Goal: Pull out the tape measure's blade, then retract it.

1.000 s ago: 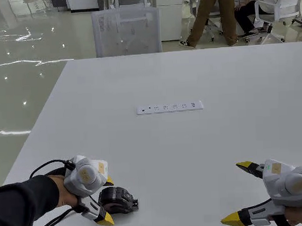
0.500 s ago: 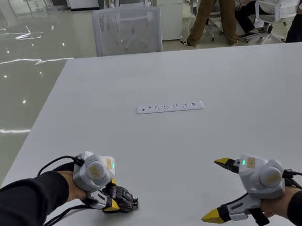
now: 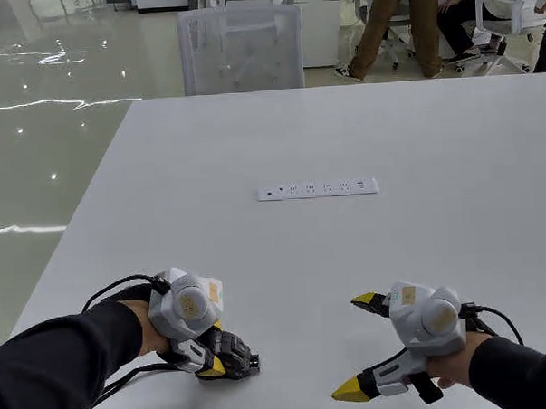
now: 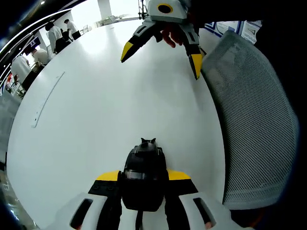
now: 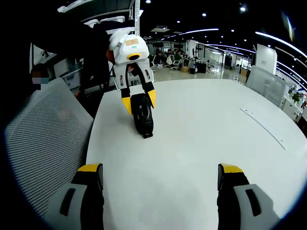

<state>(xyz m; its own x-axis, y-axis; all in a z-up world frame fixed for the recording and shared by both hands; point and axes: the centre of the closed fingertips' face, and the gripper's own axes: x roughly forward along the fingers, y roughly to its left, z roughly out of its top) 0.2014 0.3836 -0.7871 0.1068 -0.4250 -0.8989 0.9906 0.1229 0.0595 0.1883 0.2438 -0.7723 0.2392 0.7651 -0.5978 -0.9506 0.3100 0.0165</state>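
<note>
A black tape measure [image 3: 234, 355] rests on the white table [image 3: 342, 129] near its front left corner. My left gripper [image 3: 213, 349] is shut on its body, with a yellow tip on each side. In the left gripper view the tape measure [image 4: 144, 165] sits between the jaws with its blade hook pointing forward. No blade is drawn out. My right gripper [image 3: 356, 348] hovers to the right of it, open wide, with nothing between its fingers. The right gripper view looks across the table at the tape measure [image 5: 143, 116] and the left gripper [image 5: 138, 101] above it.
A white power strip [image 3: 318, 189] lies mid-table. A mesh chair [image 3: 241, 47] stands at the far edge, with people standing and sitting behind it. Another mesh chair [image 4: 254, 120] is close by the near edge. The table's left edge runs near my left arm.
The left gripper's jaws have closed on the tape measure. The right gripper has moved left, closer to it, staying open.
</note>
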